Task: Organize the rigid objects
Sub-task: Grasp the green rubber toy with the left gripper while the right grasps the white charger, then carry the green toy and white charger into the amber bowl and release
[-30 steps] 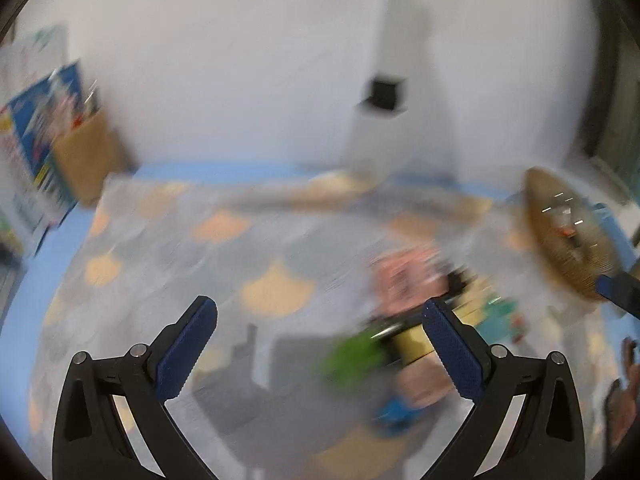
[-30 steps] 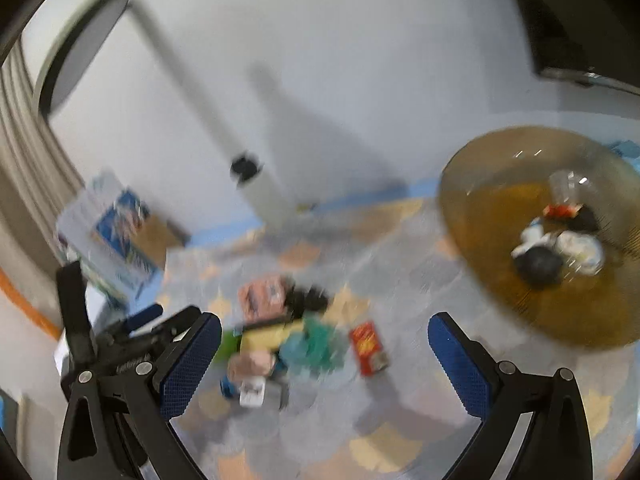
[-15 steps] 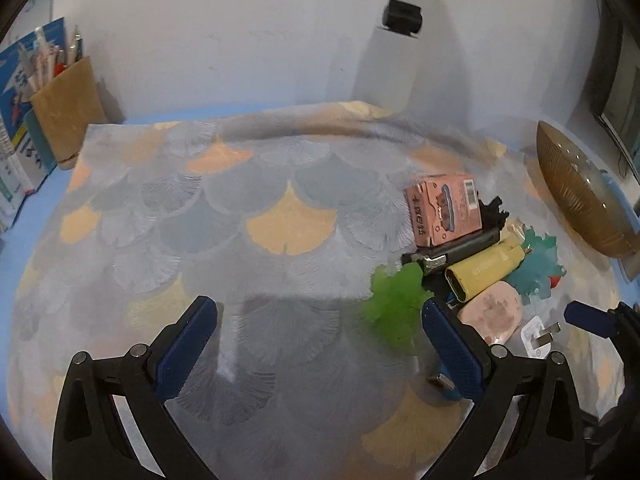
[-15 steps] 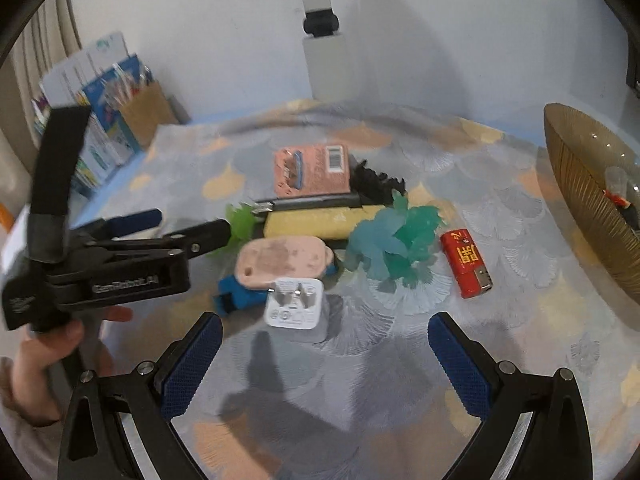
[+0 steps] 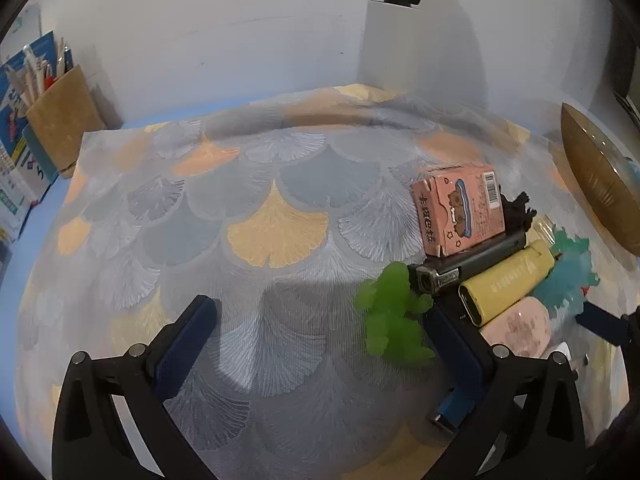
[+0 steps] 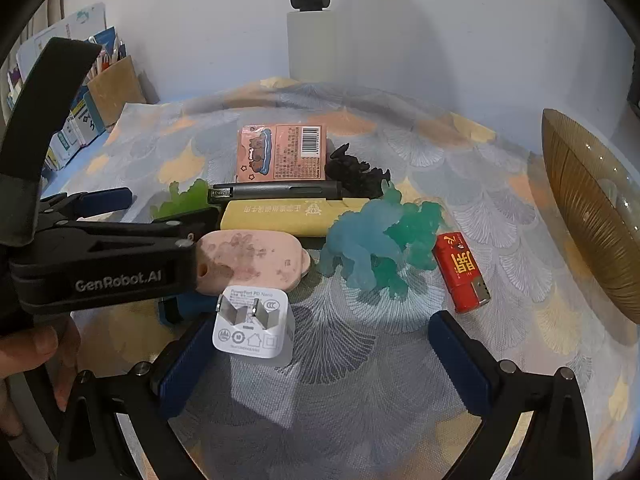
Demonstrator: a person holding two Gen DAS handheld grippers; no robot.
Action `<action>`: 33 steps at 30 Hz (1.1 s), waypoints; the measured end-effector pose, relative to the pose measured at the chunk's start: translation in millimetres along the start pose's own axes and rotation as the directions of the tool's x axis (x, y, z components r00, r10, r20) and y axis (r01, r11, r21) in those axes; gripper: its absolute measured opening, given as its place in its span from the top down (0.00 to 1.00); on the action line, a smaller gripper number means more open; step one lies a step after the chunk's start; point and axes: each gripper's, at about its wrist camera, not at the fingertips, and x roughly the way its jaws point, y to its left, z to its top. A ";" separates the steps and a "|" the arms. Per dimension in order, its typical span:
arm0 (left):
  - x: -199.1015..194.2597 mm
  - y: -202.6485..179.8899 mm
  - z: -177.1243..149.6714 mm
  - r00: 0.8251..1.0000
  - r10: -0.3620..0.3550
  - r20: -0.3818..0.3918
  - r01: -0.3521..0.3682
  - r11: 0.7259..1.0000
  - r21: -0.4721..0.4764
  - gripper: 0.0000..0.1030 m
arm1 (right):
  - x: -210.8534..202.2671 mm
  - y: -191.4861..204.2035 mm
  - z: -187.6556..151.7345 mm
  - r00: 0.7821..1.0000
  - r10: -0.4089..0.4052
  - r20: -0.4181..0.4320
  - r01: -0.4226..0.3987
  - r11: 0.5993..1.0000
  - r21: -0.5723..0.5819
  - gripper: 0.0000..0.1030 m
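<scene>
Left hand-held gripper (image 5: 320, 332): we held it released, empty.
Right hand-held gripper (image 6: 320, 344): we held it released, white charger (image 6: 251, 327) at lower centre.

Your left wrist view looks down from the left, close over the patterned cloth (image 5: 276, 216). Your right wrist view faces the wall, low and near. Both share the pink box (image 5: 460, 208) (image 6: 280, 152) and bowl (image 5: 596, 176) (image 6: 588, 212).

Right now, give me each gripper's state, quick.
Left gripper: open, holding nothing.
Right gripper: open, holding nothing; white charger sits by its left finger.
</scene>
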 end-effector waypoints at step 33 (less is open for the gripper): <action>-52.0 11.5 -9.2 0.964 -0.029 0.265 0.053 0.995 -0.084 0.70 | -96.8 -53.9 -50.4 0.926 0.121 0.359 -0.188 0.969 0.160 0.73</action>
